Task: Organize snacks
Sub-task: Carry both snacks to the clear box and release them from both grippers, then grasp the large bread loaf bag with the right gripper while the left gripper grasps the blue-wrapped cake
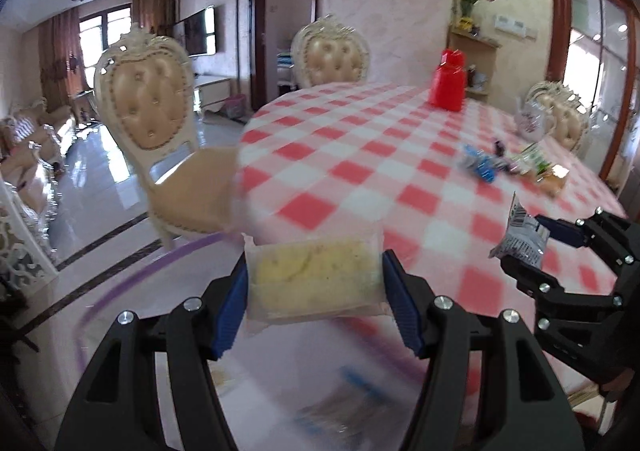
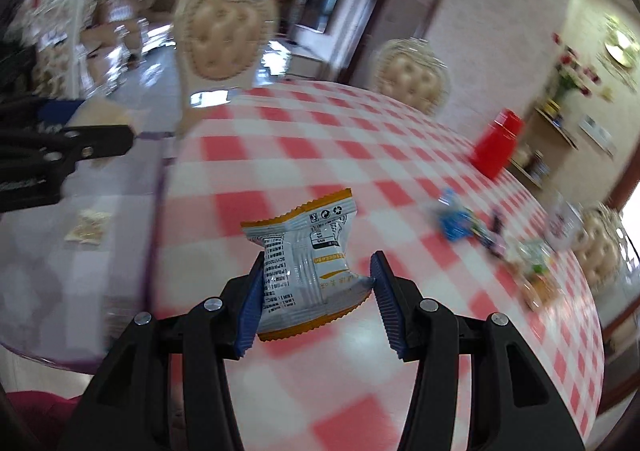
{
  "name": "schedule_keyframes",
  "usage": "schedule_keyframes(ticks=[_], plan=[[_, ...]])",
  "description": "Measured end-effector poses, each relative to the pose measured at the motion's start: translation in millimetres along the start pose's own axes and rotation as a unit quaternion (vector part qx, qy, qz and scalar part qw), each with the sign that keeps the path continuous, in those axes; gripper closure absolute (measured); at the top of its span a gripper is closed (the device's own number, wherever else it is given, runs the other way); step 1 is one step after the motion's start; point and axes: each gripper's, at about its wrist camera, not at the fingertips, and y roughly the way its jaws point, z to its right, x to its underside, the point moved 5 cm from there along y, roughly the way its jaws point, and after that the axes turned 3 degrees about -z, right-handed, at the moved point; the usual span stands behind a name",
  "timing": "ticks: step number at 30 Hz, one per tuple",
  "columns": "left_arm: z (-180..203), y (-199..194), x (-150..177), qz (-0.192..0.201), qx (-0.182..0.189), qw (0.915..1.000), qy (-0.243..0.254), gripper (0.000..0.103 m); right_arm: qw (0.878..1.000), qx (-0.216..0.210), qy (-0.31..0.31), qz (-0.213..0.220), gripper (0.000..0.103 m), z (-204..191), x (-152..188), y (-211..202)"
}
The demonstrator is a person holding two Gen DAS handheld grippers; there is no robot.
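My left gripper is shut on a clear packet of pale yellow cake and holds it above the table's near-left edge. My right gripper is shut on a white snack packet with orange edges, held above the red-and-white checked tablecloth. The right gripper with its packet also shows at the right of the left wrist view. The left gripper shows at the left of the right wrist view. A pile of loose snacks lies far right on the table.
A pale tray with a purple rim sits at the table's left, holding a small snack packet. A red container stands at the back. Padded chairs surround the table.
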Motion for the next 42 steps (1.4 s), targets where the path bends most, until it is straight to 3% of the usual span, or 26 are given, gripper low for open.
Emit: schedule_keyframes(ticks=[5,8,11,15,18,19,20,21,24,28,30,35,38,42], plan=[[-43,6,22,-0.036,-0.035,0.9987,0.006,0.039,0.997,-0.069,-0.046,0.004,0.053,-63,-17,-2],[-63,15,30,-0.060,-0.047,0.9971,0.003,0.039,0.994,-0.084,-0.076,0.007,0.053,-94,-24,-3],[-68,28,42,-0.095,-0.039,0.9945,0.022,0.038,0.991,-0.096,-0.097,0.002,0.053,-116,-26,-3],[-70,47,60,-0.141,-0.050,0.9872,0.054,0.038,0.982,-0.149,-0.113,-0.013,0.052,-143,-23,-5],[-75,50,64,-0.155,-0.060,0.9845,0.057,0.033,0.975,-0.183,-0.128,-0.021,0.045,-150,-17,-8],[-78,49,63,-0.155,-0.063,0.9843,0.055,0.028,0.972,-0.198,-0.127,-0.022,0.040,-150,-16,-9],[-83,47,61,-0.151,-0.075,0.9845,0.049,0.024,0.969,-0.216,-0.115,-0.024,0.027,-146,-15,-12],[-86,44,58,-0.146,-0.087,0.9844,0.044,0.022,0.969,-0.221,-0.107,-0.022,0.023,-141,-15,-13],[-96,29,44,-0.126,-0.122,0.9843,0.020,0.015,0.974,-0.213,-0.080,-0.011,0.023,-117,-14,-19],[-86,2,15,-0.069,-0.129,0.9892,-0.010,0.009,0.979,-0.202,-0.022,-0.001,0.023,-67,-9,-22],[-65,-16,-6,-0.030,-0.104,0.9936,-0.032,0.006,0.982,-0.190,0.013,0.002,0.022,-35,-2,-23],[32,-36,-54,0.042,0.024,0.9978,-0.045,0.002,0.988,-0.117,0.097,-0.003,0.017,59,30,-14],[114,-18,-78,0.037,0.111,0.9927,-0.029,0.002,0.984,-0.068,0.167,-0.016,0.017,127,61,-7],[213,35,-93,-0.001,0.163,0.9864,-0.015,0.002,0.962,-0.013,0.269,-0.036,0.017,224,114,11]])
